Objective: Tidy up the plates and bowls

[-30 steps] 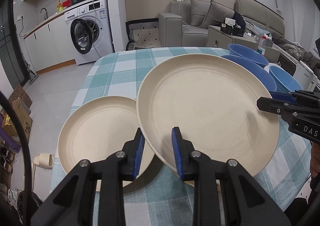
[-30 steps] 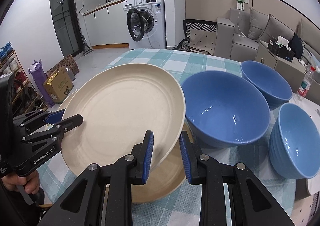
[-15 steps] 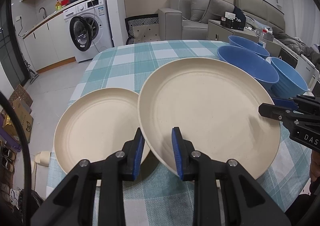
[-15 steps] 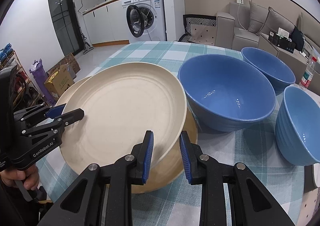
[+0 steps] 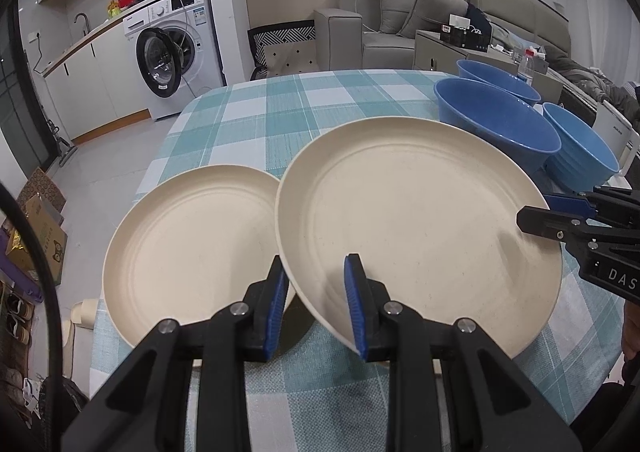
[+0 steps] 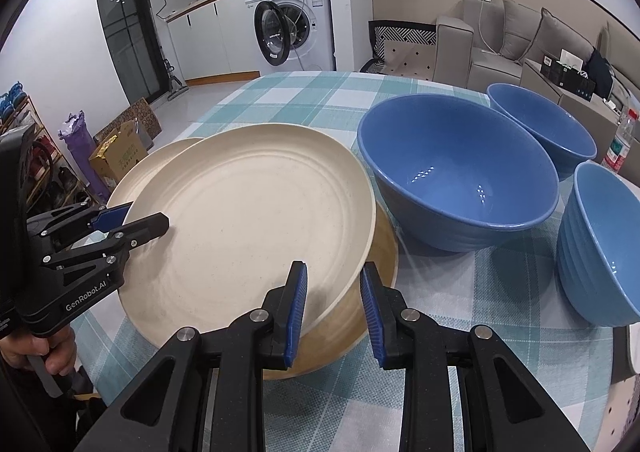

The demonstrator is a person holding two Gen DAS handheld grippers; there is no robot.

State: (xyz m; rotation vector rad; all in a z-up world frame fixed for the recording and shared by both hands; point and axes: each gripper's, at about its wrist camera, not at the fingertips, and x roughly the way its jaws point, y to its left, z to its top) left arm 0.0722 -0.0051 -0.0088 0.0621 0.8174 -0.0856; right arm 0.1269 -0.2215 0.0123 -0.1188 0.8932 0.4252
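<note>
Held cream plate [image 5: 420, 236]: wide, shallow, matte with fine speckles, probably a light fibre or plastic composite, so stiff and unlikely to shatter, yet thin at the rim and apt to pivot if pinched at one point only. Carried tilted above the checked tablecloth [image 5: 280, 112], gripped at two rim points: left gripper [image 5: 316, 304] closed on the near edge at about 7 o'clock in the left wrist view, right gripper [image 6: 334, 308] closed on the rim at about 5 o'clock in its own view, each with one pad above and one below the lip. Best hold judged to be exactly there, on opposite sides of the rim, kept level to stop sliding on the smooth pads.

Beneath it, a darker tan plate [image 6: 372, 292] resting on the cloth, partly covered. At 9 o'clock, just beside and partly overlapped, a second cream plate [image 5: 192, 248] lying flat.

At 2 o'clock, three blue bowls: a large one [image 6: 456, 180] close to the held plate's rim, a farther one [image 6: 540, 124], a ribbed one [image 6: 600, 244]; glossy, likely ceramic, heavier and breakable.

Beyond the table, washing machine [image 5: 176, 52] and grey sofa [image 5: 400, 24].
</note>
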